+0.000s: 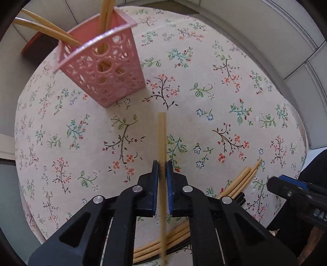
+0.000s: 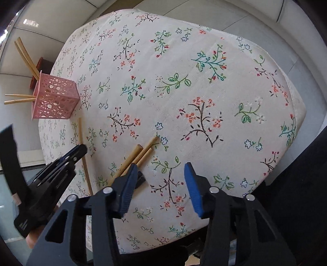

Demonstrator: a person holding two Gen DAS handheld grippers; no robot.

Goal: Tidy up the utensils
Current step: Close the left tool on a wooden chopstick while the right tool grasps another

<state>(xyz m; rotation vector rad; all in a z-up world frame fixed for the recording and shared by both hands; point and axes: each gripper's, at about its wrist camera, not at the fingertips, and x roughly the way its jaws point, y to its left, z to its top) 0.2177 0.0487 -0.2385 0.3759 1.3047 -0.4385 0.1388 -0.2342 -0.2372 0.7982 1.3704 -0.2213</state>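
My left gripper [image 1: 162, 165] is shut on a single bamboo chopstick [image 1: 162, 139], which points away from me above the floral tablecloth [image 1: 204, 61]. A pink perforated holder [image 1: 106, 67] stands ahead and to the left with several chopsticks [image 1: 104, 18] leaning in it. In the right wrist view my right gripper [image 2: 161, 164] is open with only cloth between its fingers. Its left finger [image 2: 128, 184] sits just right of a small pile of chopsticks [image 2: 141, 152]. The left gripper [image 2: 81, 148] with its chopstick [image 2: 80, 131] shows at the left, between that pile and the holder [image 2: 55, 98].
A dark object [image 2: 141, 178] lies under the pile's near end. A brown wooden piece [image 1: 38, 47] stands on the tiled floor behind the holder. The round table's edge [image 2: 296, 114] curves close on the right. Dark clothing [image 2: 302, 184] fills the lower right.
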